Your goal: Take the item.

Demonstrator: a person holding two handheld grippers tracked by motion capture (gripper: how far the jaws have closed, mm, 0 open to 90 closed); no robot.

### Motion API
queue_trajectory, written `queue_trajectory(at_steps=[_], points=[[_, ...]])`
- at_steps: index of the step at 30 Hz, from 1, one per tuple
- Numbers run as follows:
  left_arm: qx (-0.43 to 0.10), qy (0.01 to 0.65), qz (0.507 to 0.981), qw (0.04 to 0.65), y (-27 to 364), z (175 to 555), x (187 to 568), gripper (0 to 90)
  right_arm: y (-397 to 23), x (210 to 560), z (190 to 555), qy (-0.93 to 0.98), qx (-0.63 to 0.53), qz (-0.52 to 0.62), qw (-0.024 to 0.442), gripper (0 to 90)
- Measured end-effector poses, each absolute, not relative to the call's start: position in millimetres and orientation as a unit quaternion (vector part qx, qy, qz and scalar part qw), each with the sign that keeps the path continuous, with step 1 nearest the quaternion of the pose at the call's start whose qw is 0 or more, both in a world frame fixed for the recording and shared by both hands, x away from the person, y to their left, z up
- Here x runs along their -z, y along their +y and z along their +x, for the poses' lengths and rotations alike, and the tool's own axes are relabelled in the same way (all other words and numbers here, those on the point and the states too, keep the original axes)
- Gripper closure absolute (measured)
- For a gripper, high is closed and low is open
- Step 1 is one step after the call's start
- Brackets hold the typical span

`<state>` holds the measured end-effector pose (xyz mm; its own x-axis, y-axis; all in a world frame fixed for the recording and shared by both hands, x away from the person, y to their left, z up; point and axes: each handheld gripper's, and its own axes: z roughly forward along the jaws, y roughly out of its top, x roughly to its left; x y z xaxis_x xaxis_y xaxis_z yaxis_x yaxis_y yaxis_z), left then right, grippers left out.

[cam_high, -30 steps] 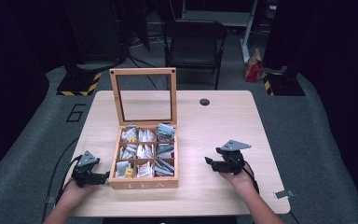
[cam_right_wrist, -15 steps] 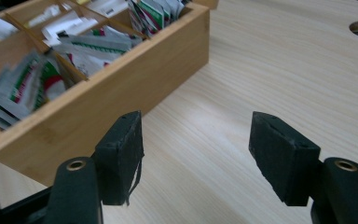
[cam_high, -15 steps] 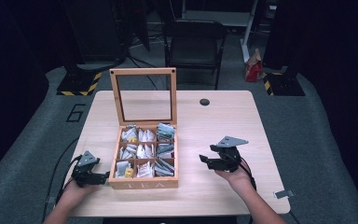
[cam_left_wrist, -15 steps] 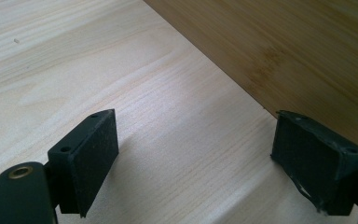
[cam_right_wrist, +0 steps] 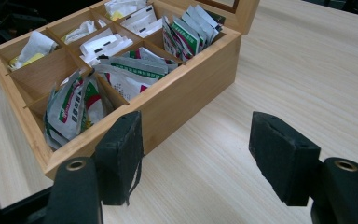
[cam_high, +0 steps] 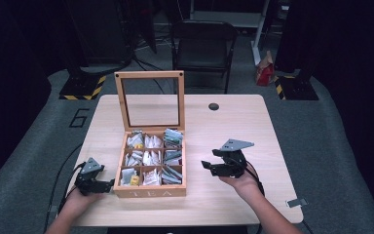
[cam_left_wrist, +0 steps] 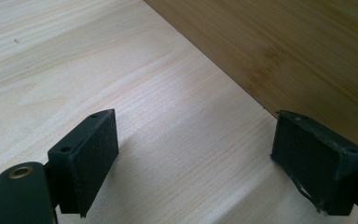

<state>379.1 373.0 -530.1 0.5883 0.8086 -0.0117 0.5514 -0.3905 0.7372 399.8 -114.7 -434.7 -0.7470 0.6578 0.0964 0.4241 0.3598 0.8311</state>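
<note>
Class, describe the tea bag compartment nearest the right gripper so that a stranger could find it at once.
On the pale wooden table stands an open wooden tea box with nine compartments. Go to its front row, beside the wall marked TEA, and take the corner compartment facing the right gripper. Its grey-and-green sachets lean in a stack, unlike the white ones next to it.

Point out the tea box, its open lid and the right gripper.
tea box (cam_high: 148, 191), high view, front wall.
open lid (cam_high: 149, 74), high view, top rail of frame.
right gripper (cam_high: 209, 158), high view, between its fingertips.
</note>
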Motion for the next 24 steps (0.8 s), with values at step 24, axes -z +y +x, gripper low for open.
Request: queue_trajectory(at_steps=[24], points=[[-0.181,0.415,0.815,0.362,373,380,530,14.0,-97,419,401,0.826,-0.461,0.302,0.12,36.2]])
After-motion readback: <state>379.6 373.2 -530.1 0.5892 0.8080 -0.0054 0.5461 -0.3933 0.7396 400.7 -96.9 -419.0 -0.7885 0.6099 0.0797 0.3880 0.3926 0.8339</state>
